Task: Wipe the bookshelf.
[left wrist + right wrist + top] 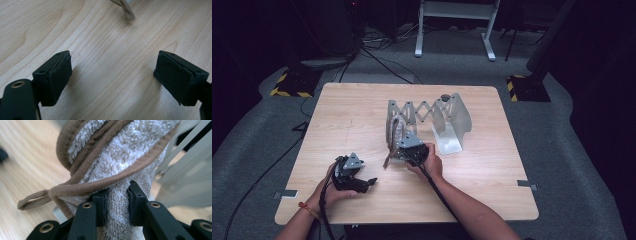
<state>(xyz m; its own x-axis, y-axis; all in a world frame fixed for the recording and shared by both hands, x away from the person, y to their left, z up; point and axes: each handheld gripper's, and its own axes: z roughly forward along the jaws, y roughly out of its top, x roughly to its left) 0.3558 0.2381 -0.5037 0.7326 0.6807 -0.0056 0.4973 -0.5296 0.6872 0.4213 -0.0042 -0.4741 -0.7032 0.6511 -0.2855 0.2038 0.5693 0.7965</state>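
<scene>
Pinching a bunched grey towel (117, 157) mid-table, the right gripper (117, 203) steadies it beside the accordion rack (424, 116) for hanging; the left gripper (112, 77) rests wide, empty, near the table's (352, 107) front edge.

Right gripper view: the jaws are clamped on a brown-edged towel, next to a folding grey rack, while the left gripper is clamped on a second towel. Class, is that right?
Not quite. The left gripper holds nothing: the left gripper view shows its jaws standing open over bare table. The rest stands: the right gripper is clamped on the brown-edged towel, next to the folding grey rack.
</scene>
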